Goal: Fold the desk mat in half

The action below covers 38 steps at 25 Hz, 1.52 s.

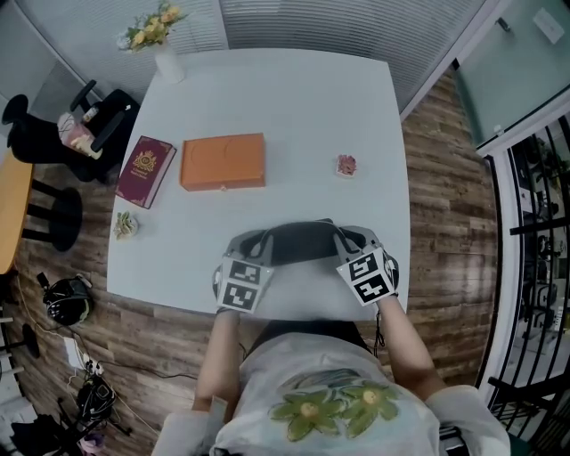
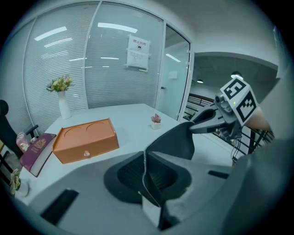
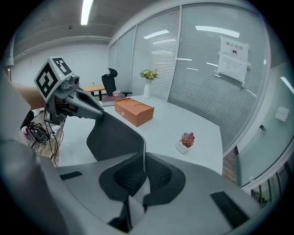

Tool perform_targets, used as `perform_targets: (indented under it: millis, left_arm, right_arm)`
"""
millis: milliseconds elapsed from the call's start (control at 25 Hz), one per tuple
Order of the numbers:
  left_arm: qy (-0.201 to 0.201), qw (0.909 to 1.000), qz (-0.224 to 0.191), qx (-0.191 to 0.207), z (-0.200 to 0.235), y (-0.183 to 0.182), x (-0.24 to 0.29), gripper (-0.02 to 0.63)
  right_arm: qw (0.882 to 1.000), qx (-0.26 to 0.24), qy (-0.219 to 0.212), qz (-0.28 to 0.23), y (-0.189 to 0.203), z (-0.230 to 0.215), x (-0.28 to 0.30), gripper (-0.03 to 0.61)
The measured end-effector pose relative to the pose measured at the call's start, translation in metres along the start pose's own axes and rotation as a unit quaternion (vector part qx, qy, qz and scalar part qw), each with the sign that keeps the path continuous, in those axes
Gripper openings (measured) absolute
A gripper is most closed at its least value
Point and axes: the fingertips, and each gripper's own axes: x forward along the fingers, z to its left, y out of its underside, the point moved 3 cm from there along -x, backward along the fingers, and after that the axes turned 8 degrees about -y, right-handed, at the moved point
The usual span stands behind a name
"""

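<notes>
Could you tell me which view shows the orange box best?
The left gripper view: the orange box is large, showing top and front. Head view shows mostly its top; right gripper view shows it small.

Place: office meeting room | Walls: glass partitions [image 2: 59,69] backed by slatted blinds, paper notice [image 2: 138,52] stuck to one pane | Door: frosted glass door [image 2: 174,78] | Furniture: white table [image 1: 294,98], black swivel chair [image 3: 110,82] | Floor: wood planks [image 1: 445,223] | Ceiling: strip light [image 3: 85,11]
</notes>
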Motion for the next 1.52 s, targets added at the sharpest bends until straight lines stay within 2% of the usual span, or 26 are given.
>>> perform_targets:
  millis: [880,1520]
  left_arm:
    - [0.0,0.9996,0.028,-0.001,0.021,0.007,0.051,0.032]
    - [0.008,0.9968,0.079,0.006,0.026,0.029,0.085,0.032]
  right_arm:
    - [0.999,0.0,-0.005,0.033,-0.001,-0.027,0.047,0.031]
    - [0.998,0.021,-0.019,0.064,0.019,-0.035,0.086,0.031]
